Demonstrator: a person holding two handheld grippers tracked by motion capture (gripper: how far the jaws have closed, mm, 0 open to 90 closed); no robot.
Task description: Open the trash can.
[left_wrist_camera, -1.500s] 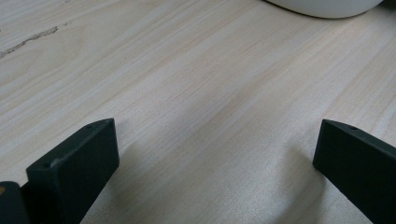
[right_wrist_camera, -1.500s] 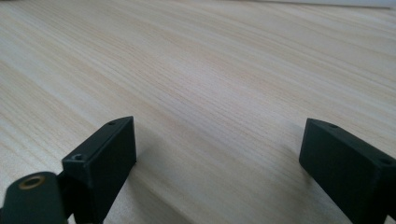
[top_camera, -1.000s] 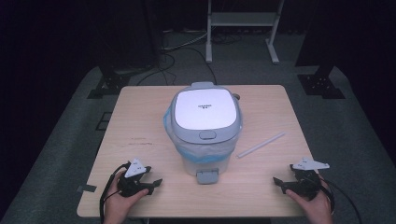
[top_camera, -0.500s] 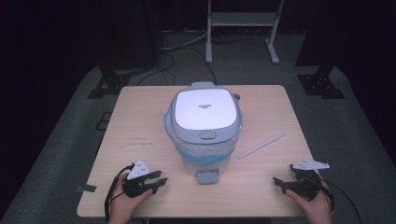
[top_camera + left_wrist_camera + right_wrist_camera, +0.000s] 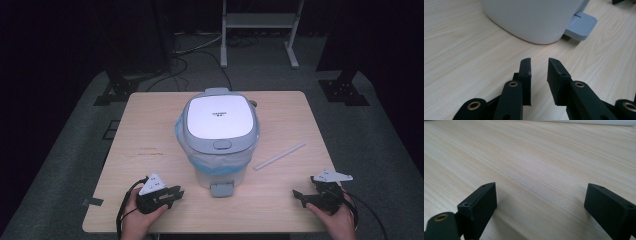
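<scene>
A small pedal bin with a white lid, a grey rim and a blue bag liner stands mid-table, its grey pedal facing the front edge. My left gripper lies low on the table left of the pedal, pointing toward it. In the left gripper view its jaws have just been closing and keep a narrow gap with nothing in it; the bin's white wall and the pedal lie just ahead. My right gripper rests at the front right, jaws wide open over bare wood.
A thin white stick lies on the light wooden table right of the bin. Dark floor, cables and a metal stand surround the table. A strip of tape hangs at the table's front-left corner.
My left gripper has slid a little to the right toward the pedal, and its jaws have narrowed. The right gripper and the bin have stayed put.
</scene>
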